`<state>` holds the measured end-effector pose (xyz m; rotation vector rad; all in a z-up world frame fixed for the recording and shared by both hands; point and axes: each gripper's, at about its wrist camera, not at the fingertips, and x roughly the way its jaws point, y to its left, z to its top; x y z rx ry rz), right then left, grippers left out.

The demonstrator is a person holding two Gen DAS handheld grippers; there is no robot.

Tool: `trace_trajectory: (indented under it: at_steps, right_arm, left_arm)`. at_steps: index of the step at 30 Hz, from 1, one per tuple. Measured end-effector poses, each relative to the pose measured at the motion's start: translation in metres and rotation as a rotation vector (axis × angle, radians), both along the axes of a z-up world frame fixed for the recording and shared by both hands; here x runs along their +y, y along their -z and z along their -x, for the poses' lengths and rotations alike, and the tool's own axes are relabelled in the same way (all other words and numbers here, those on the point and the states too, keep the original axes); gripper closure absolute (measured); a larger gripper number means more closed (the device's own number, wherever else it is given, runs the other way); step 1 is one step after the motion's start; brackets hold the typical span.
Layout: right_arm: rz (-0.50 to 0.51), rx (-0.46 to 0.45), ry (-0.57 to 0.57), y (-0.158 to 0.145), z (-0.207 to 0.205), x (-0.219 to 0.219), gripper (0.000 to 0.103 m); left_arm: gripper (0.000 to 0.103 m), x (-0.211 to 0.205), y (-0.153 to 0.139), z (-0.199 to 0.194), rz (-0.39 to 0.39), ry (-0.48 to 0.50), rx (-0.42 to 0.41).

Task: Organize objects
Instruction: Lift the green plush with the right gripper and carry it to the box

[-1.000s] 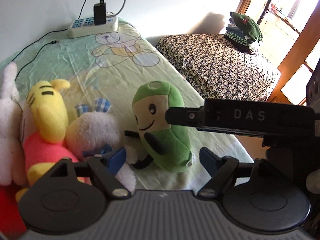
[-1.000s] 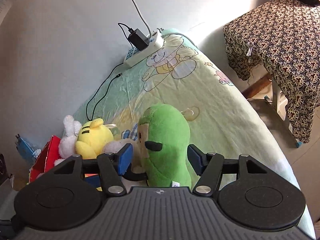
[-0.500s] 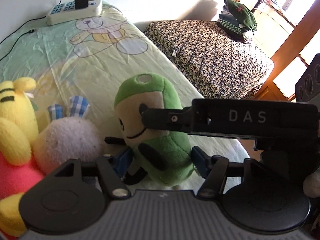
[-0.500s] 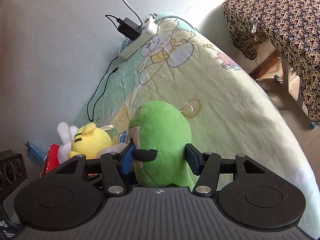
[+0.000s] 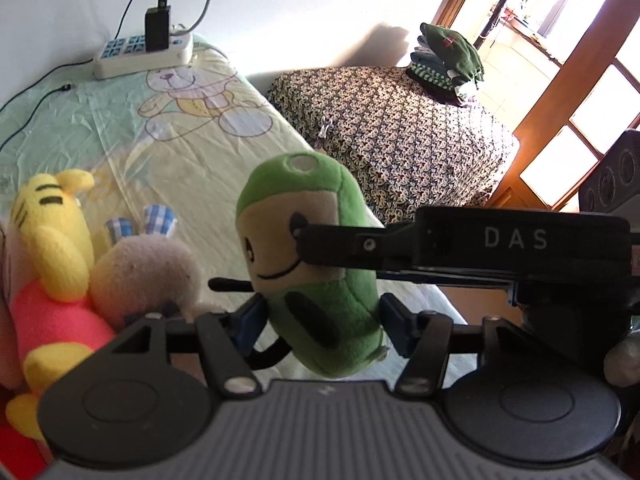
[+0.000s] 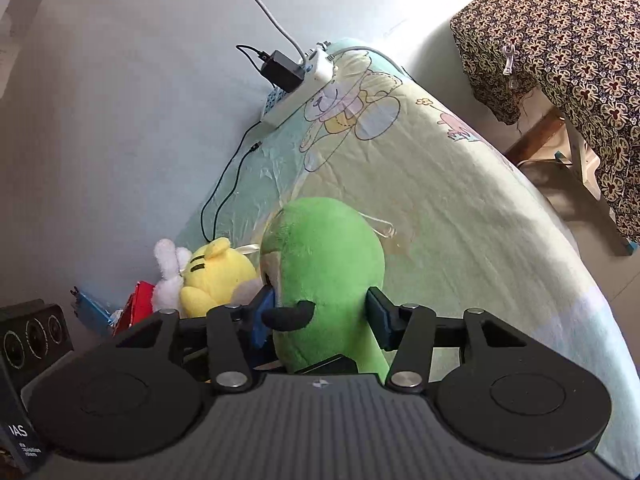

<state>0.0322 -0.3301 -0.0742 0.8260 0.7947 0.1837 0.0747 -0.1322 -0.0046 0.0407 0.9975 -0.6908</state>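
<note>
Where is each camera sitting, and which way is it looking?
Left wrist: on the left gripper, facing the green plush toy's face, closing on it; the right gripper's finger crosses.
Right wrist: on the right gripper, closing on the toy's back.
Shared: toy, yellow plush tiger, white power strip.

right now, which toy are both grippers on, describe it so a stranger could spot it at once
On the bed sheet printed with a cartoon bear, plush toys huddle at the near left. The green plush stands at the right end of that row, beside the grey plush and the yellow plush. It alone is bean-shaped and green, with a tan face and thin black arms.
</note>
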Motion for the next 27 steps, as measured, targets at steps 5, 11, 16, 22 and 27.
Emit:
trace_trajectory:
  at_steps: [5, 11, 16, 22, 27]
  right_arm:
    - [0.024, -0.066, -0.034, -0.022, 0.013, 0.014, 0.051]
    - [0.020, -0.144, -0.093, -0.046, 0.023, 0.040, 0.051]
    - [0.011, -0.209, -0.158, -0.067, 0.021, 0.070, 0.051]
    - [0.014, -0.293, -0.208, -0.094, 0.016, 0.117, 0.051]
    - [0.019, -0.329, -0.240, -0.112, 0.005, 0.163, 0.051]
  left_arm:
    - [0.042, 0.017, -0.022, 0.022, 0.024, -0.036, -0.058]
    - [0.042, 0.050, -0.047, 0.047, 0.049, -0.113, -0.136]
    - [0.042, 0.088, -0.067, 0.064, 0.079, -0.184, -0.192]
    - [0.042, 0.138, -0.091, 0.079, 0.091, -0.236, -0.279]
    - [0.042, 0.188, -0.103, 0.080, 0.108, -0.274, -0.308]
